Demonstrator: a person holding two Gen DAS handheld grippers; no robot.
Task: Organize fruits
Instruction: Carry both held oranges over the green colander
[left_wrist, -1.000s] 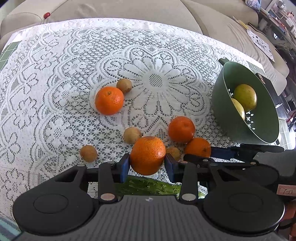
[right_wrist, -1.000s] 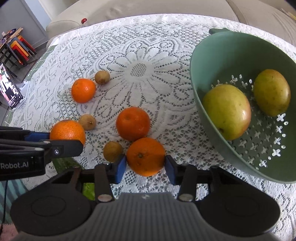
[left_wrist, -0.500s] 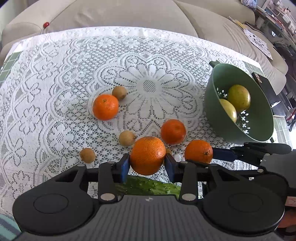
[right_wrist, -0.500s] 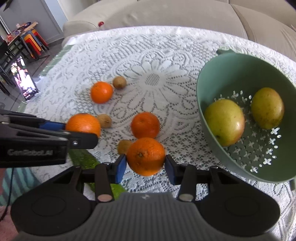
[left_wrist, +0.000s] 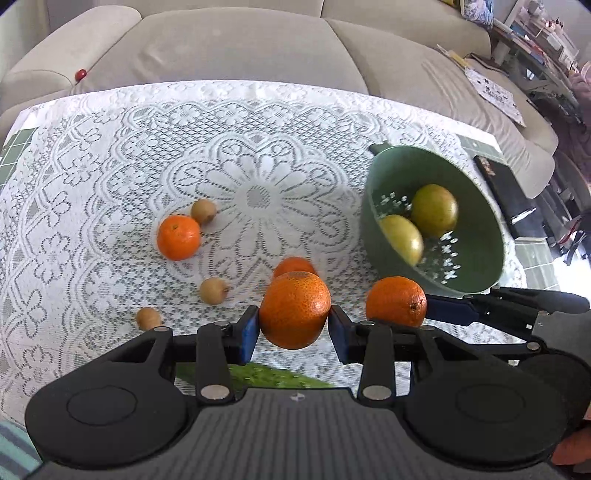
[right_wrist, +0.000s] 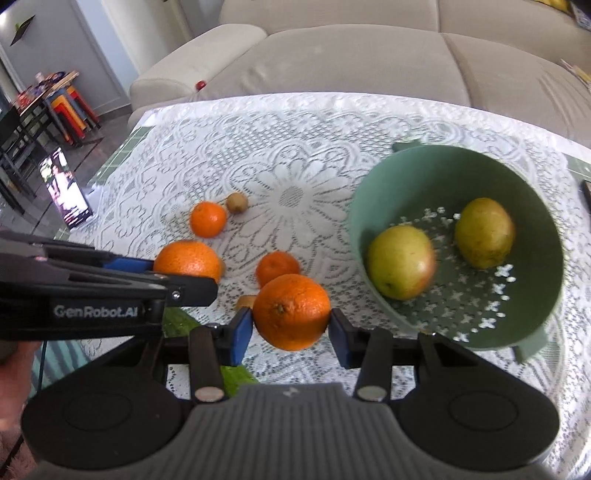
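My left gripper (left_wrist: 293, 325) is shut on an orange (left_wrist: 294, 309) and holds it above the lace-covered table (left_wrist: 110, 177). My right gripper (right_wrist: 291, 328) is shut on another orange (right_wrist: 291, 312), also held in the air; it shows in the left wrist view (left_wrist: 396, 301) too. A green colander bowl (left_wrist: 480, 236) at the right holds two yellow-green pears (left_wrist: 434, 210). Two more oranges (left_wrist: 178, 237) (left_wrist: 293, 264) and three small brown fruits (left_wrist: 204, 211) lie on the cloth.
A green cucumber (left_wrist: 266, 374) lies on the table under the left gripper. A beige sofa (left_wrist: 258, 44) runs behind the table. A black remote (left_wrist: 506, 188) lies right of the bowl. A screen (right_wrist: 66, 188) and chairs stand at the far left.
Both grippers have risen and drawn back from the table, each carrying its orange. The fruits on the cloth and the bowl look smaller and farther off.
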